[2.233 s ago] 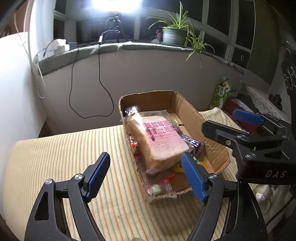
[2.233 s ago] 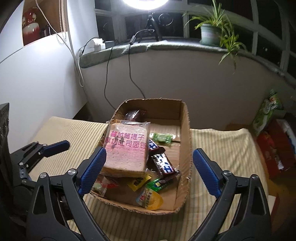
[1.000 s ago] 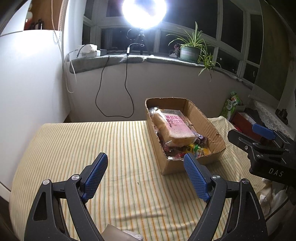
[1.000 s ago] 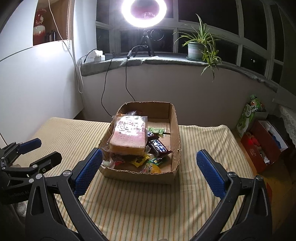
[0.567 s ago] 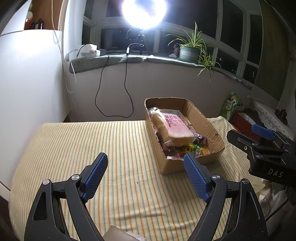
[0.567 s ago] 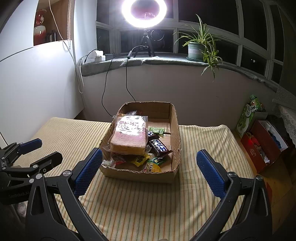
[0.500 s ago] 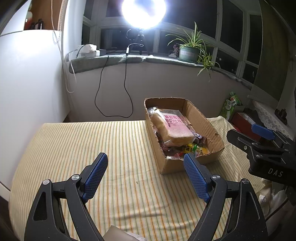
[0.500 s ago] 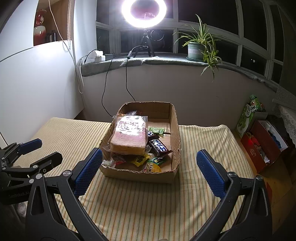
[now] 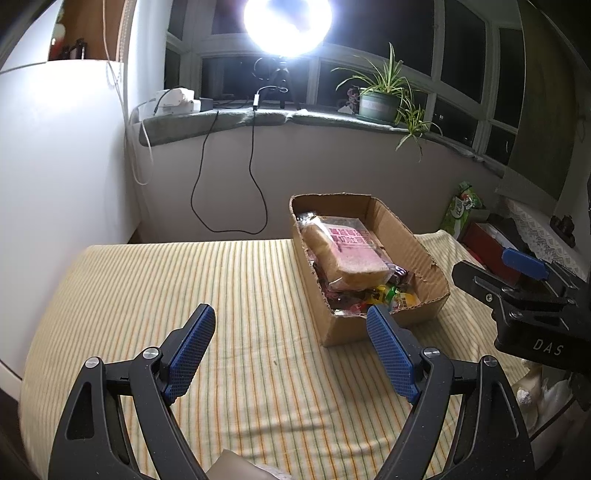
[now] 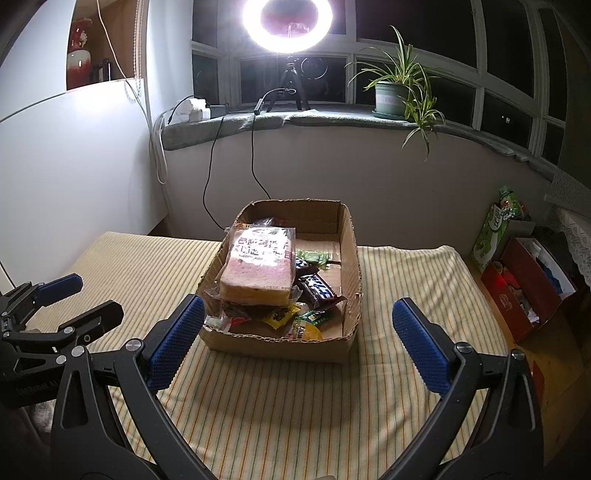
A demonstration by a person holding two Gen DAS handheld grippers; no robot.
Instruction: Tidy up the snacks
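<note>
A cardboard box (image 9: 421,243) (image 10: 351,236) stands on the striped cloth. A bagged bread loaf with a pink label (image 9: 351,251) (image 10: 258,269) lies on top of several small snack packets (image 10: 314,288) inside it. My left gripper (image 9: 291,354) is open and empty, held back over the cloth to the left of the box. My right gripper (image 10: 299,332) is open and empty, in front of the box's near end. The right gripper also shows at the right edge of the left wrist view (image 9: 517,280), and the left gripper at the left edge of the right wrist view (image 10: 55,306).
The striped cloth (image 9: 184,295) (image 10: 295,406) covers the surface. A ring light (image 10: 291,22) and a potted plant (image 10: 391,96) stand on the sill behind. A green bag (image 10: 495,229) and a red box (image 10: 524,288) sit on the floor at right.
Both grippers pulled back and up from the box between 2.2 s and 1 s ago, leaving the loaf inside. In the last second nothing has visibly moved.
</note>
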